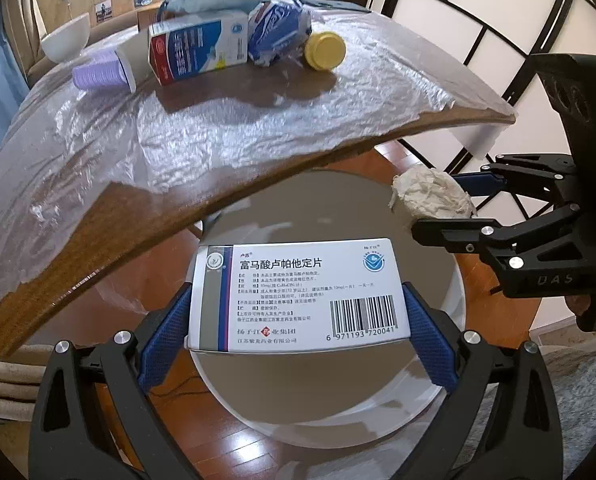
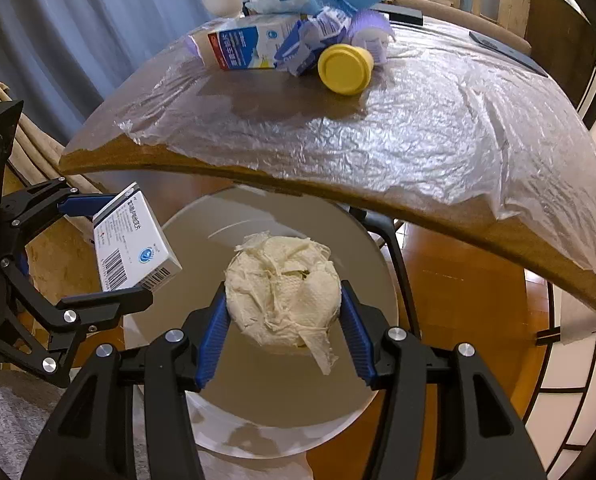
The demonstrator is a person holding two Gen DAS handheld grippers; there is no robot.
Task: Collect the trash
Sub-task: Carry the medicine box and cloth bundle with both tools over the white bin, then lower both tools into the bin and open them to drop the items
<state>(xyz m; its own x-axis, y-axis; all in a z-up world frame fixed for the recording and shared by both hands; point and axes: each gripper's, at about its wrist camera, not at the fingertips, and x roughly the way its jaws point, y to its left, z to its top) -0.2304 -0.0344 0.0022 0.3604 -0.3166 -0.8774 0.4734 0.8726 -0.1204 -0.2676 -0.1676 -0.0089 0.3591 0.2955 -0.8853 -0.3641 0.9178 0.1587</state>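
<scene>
left gripper [image 1: 298,312] is clasping a white medicine box [image 1: 298,294] with barcode over the round bin [image 1: 454,308]; right gripper [image 2: 283,314] is pinching a crumpled cream tissue wad [image 2: 283,296] above it. only the right view is showing the yellow cap's [image 2: 344,70] face.

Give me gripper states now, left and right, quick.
Left gripper: closed on the medicine box, above the bin.
Right gripper: closed on the crumpled tissue wad, also above the bin.
</scene>
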